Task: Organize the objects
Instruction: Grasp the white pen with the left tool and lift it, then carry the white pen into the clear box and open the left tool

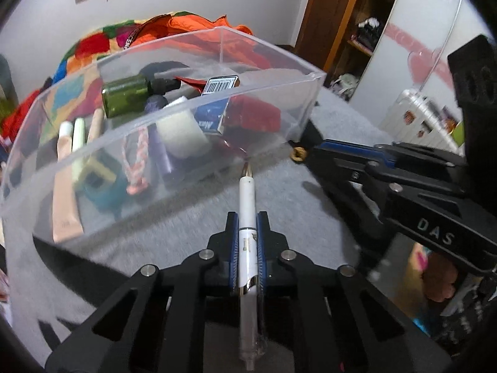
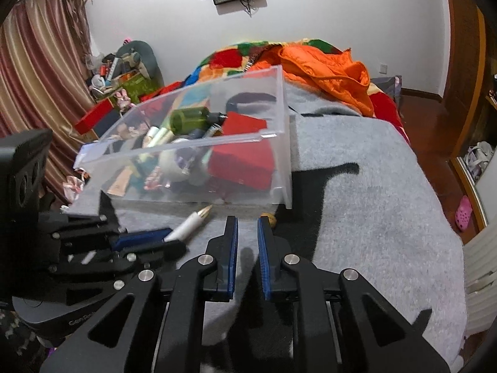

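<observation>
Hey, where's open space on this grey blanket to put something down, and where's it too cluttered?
Bare grey blanket stretches right of the clear plastic bin, out to the blanket's edge. Crowded: the bin itself, packed with a green bottle, a red box and tubes, and the strip before it, taken by the white pen and a small gold-coloured piece.

The clear bin (image 2: 273, 143) blocks ahead; open grey blanket (image 2: 372, 202) lies beside it.

White letters "DAS" stand on the black body of the right gripper (image 1: 299, 152); a barcode label (image 1: 220, 84) lies in the clear bin (image 1: 174, 110), its digits too small to read. A blue box (image 1: 208, 118) there shows upside-down white letters, illegible; faint lettering on the left gripper (image 2: 146, 237) cannot be made out.
</observation>
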Tool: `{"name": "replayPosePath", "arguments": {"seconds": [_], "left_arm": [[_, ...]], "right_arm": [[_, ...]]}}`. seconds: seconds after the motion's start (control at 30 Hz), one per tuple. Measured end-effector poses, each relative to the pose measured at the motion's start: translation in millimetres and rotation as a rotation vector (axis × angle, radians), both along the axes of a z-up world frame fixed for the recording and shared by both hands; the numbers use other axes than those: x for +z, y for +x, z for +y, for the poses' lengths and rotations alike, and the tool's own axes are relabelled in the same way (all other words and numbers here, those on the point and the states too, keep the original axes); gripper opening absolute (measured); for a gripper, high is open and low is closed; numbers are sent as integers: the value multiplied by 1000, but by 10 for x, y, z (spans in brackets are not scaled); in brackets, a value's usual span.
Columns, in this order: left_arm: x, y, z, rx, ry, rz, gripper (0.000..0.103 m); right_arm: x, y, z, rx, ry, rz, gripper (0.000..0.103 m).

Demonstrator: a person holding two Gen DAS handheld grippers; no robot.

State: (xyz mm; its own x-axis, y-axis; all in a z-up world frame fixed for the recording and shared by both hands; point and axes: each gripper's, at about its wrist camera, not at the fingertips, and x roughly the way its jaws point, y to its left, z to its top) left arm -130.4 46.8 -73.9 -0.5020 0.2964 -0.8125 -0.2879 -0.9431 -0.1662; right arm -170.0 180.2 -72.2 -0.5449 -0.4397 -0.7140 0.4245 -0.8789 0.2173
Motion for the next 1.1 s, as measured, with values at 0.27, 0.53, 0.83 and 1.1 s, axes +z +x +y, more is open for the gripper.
{"name": "replayPosePath", "arguments": {"seconds": [0.27,0.53,0.83,1.1], "left_arm": [[229,262,-89,64,12,95,10],[522,339,-341,127,88,168,10],[934,361,-565,174,128,279,10],[1299,208,-674,215,98,384,10]], "right_arm": [[156,128,-26,28,-38,24,11],[380,148,-80,50,-81,68,11],[678,116,-192,71,-99,145,11],[817,6,-217,53,-114,188,11]]}}
